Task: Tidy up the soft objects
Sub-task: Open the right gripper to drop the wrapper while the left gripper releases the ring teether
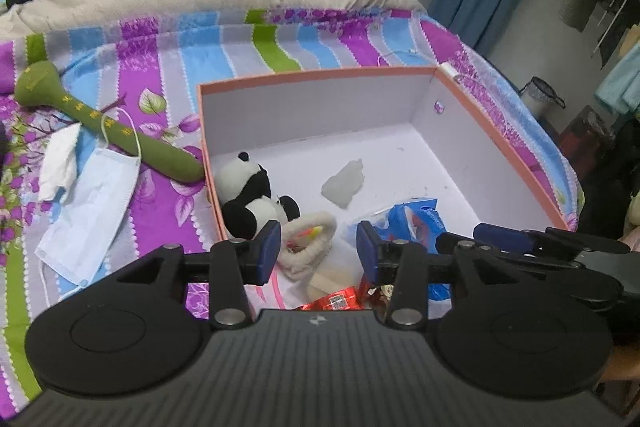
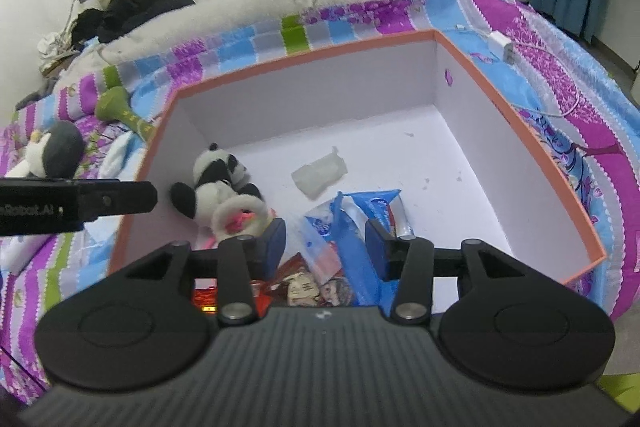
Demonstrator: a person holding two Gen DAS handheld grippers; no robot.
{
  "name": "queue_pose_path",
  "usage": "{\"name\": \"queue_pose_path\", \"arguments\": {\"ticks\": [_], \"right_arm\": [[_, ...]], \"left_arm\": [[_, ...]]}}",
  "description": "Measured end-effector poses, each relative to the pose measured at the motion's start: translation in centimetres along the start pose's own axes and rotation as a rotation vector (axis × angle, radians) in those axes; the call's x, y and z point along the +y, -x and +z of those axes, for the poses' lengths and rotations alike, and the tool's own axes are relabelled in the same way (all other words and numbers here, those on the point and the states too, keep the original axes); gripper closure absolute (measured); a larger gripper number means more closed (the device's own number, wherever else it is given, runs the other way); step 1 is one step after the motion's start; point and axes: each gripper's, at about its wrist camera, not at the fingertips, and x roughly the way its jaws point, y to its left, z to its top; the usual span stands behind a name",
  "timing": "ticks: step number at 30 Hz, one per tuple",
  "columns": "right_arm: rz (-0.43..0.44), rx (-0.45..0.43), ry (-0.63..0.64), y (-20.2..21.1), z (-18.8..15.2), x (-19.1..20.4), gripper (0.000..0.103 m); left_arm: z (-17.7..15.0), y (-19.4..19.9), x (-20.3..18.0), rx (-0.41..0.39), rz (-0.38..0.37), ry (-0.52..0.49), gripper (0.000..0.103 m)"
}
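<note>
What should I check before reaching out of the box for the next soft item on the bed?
1. Left tongs empty, jaws apart: ok.
2. Right tongs empty, jaws apart: ok.
3. Panda plush fully inside the box: ok.
4. Bare floor left at the box's far side for more items: ok.
5. Soft items left on the bedsheet: green plush stick, face mask, grey-and-white plush: not ok, still outside.
6. Whether the mask's strap is hooked around the green stick: cannot tell.
</note>
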Motion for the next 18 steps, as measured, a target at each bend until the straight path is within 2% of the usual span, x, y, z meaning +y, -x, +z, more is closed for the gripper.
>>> {"name": "queue_pose_path", "arguments": {"ticks": [8,18], "right_arm": [[0.029,-0.062,0.016,4.0,-1.1,2.2,0.056],[0.072,-0.101,0.057,8.9,-4.2,5.9,0.056]], "left_arm": [[-2.0,5.6,0.1,-0.08,0.009,0.002,0.055],[-6.8,11.8,0.9,-0.145,0.025,0.009,0.055]]}}
